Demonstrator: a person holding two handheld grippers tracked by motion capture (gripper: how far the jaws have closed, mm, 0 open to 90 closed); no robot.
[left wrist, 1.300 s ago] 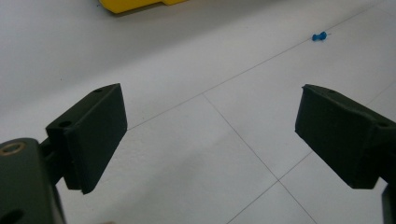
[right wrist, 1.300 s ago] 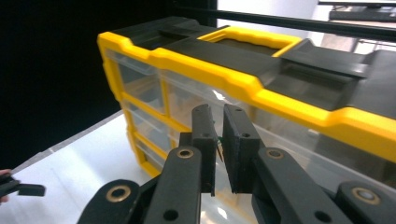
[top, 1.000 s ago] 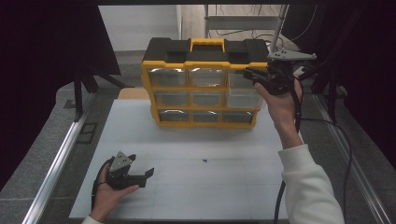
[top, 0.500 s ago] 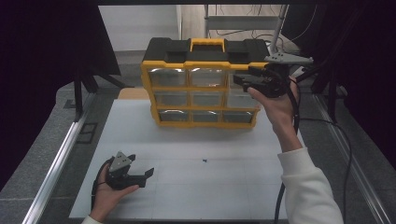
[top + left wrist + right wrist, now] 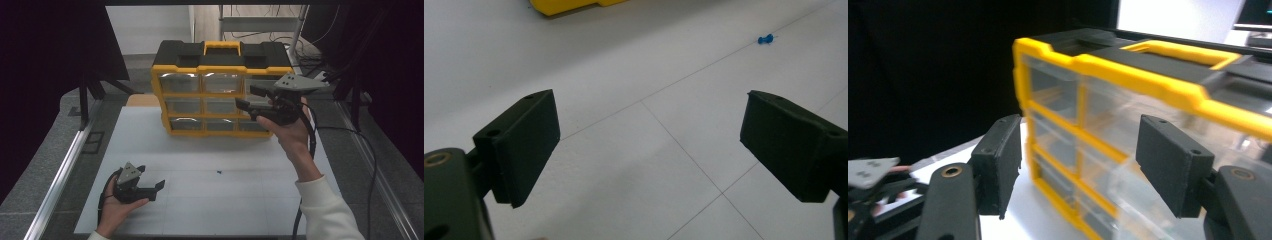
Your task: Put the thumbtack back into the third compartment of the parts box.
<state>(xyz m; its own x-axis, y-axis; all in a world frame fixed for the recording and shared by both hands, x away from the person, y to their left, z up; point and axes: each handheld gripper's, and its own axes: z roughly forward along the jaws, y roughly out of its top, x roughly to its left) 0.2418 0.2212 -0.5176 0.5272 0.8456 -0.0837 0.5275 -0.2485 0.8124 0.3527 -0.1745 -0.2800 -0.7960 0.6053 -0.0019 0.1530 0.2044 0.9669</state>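
Tongs on the right (image 5: 248,98) hang in front of the yellow drawer cabinet (image 5: 220,95) at the far side of the bench (image 5: 240,200), up by its right-hand drawers, jaws just sprung apart with nothing between them. Left tongs (image 5: 159,187) rest low near the front edge, jaws wide, holding nothing, a blue pushpin (image 5: 766,39) well beyond.

From above my side, 1 camera looks forward and down over the desk (image 5: 225,200). My left tool's camera skims the desk closely; my right's faces the yellow drawer organizer (image 5: 1128,125) nearby, also seen from above.
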